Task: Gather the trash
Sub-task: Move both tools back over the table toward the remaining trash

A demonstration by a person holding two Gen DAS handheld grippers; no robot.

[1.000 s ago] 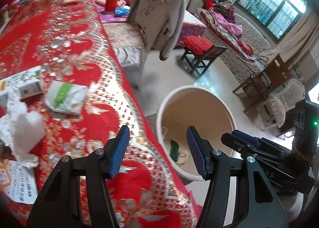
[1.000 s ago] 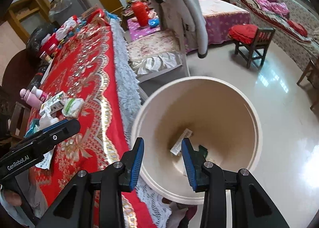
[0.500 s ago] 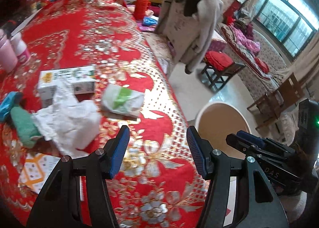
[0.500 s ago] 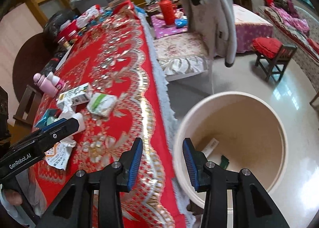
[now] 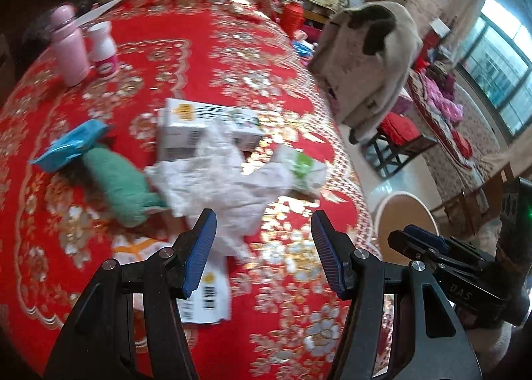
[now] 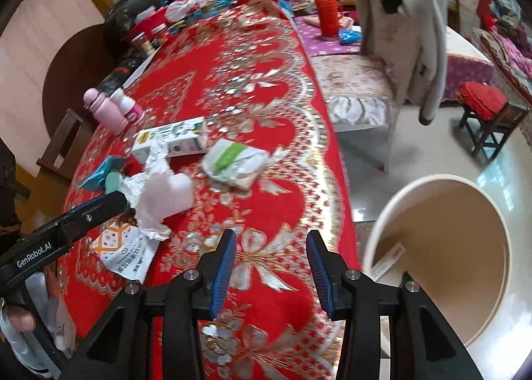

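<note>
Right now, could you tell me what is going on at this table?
A person is clearing trash from a red-clothed table with a gripper in each hand. Both grippers are empty: the left gripper hangs over a crumpled tissue, and the right gripper is above bare cloth near the table edge, jaws opening. A white box, a green-striped wrapper and a leaflet lie on the table. The bin on the floor holds a few scraps.

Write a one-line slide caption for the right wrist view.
Empty right hand-held gripper over the red tablecloth, crumpled tissue and wrappers ahead, cream bin beside the table.
</note>
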